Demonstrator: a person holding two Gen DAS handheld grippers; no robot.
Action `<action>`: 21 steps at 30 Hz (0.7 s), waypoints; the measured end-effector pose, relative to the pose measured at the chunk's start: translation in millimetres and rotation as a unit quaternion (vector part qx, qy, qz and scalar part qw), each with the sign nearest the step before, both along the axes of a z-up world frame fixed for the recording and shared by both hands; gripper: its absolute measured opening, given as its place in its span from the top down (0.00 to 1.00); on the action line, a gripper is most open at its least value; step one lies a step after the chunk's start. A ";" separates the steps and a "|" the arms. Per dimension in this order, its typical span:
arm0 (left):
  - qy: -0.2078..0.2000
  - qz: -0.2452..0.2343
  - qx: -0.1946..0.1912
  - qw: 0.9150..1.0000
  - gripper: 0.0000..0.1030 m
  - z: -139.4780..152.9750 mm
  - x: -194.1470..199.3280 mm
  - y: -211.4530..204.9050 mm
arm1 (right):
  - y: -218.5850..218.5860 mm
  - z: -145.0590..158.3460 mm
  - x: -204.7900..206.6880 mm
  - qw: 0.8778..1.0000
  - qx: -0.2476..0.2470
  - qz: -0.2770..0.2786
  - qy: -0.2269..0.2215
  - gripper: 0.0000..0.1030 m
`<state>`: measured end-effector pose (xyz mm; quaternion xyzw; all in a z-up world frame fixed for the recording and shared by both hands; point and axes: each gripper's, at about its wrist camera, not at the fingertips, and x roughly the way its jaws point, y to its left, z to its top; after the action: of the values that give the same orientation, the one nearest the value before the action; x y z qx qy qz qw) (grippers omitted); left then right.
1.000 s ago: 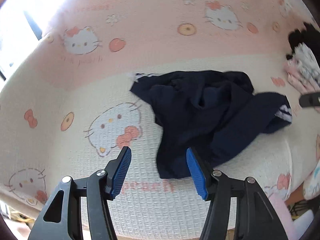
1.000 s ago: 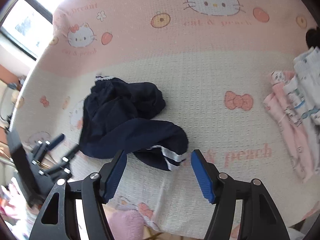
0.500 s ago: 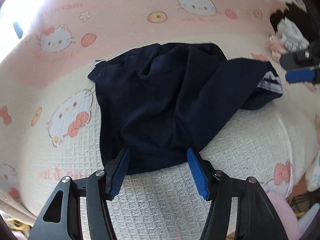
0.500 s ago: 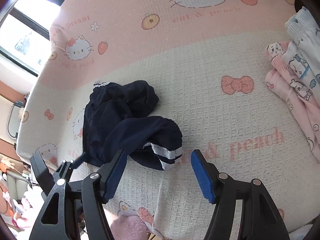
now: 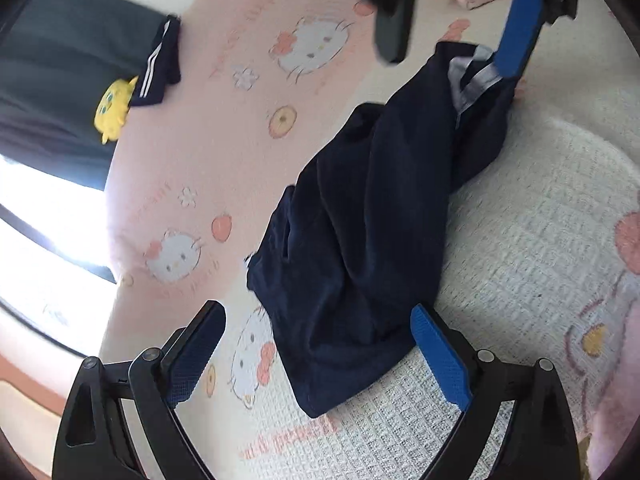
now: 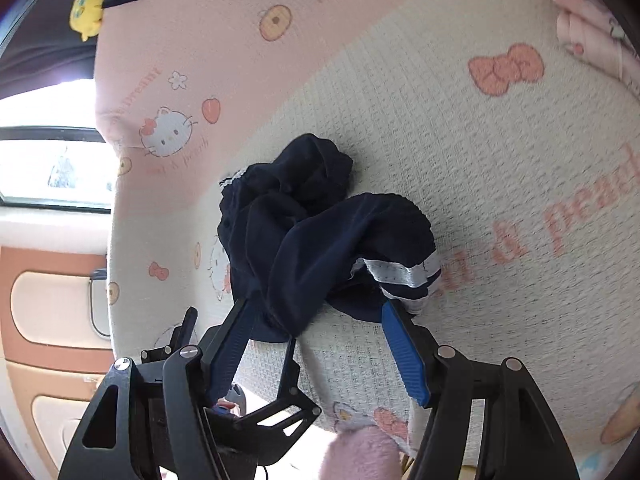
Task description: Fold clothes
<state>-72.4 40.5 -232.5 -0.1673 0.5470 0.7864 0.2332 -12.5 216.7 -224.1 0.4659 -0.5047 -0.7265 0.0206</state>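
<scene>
The navy garment [image 5: 360, 240] lies crumpled, running from the left gripper [image 5: 316, 356] to the right gripper [image 6: 316, 340] (striped end there). Both are released; the left's jaws just widened, straddling cloth.

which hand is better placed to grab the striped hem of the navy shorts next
Right, probably. The right tool is open with the white-striped hem just ahead of its blue pads. The left tool, whose jaws have just been opening, straddles the plain end of the navy shorts, far from the stripes.
</scene>
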 end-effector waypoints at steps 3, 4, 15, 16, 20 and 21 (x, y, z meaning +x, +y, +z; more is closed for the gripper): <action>-0.019 -0.035 -0.007 0.999 0.08 4.9 3.3 -1.5 | -5.0 -3.5 -5.7 1.000 -0.009 0.008 -0.005 0.36; -0.016 -0.048 -0.010 0.999 0.08 6.9 6.2 -1.4 | -7.7 -5.1 -7.5 1.000 -0.014 0.014 -0.005 0.36; -0.009 -0.085 -0.053 0.995 0.08 -1.7 25.8 10.2 | -24.5 -13.0 -23.6 0.998 -0.033 0.054 0.001 0.36; -0.024 -0.076 -0.049 0.996 0.08 -0.2 22.6 11.1 | -25.0 -13.8 -24.6 0.998 -0.036 0.058 0.000 0.36; -0.073 -0.034 -0.023 0.996 0.08 4.5 10.3 13.6 | -22.5 -13.9 -22.0 0.997 -0.056 0.049 0.009 0.36; -0.081 -0.024 -0.016 0.996 0.08 5.0 8.4 13.3 | -21.5 -12.9 -21.7 0.997 -0.060 0.045 0.015 0.36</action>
<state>-64.0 53.8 -227.5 -0.2210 0.5423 0.7556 0.2934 -34.2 195.2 -237.0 0.4751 -0.5257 -0.6999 0.0892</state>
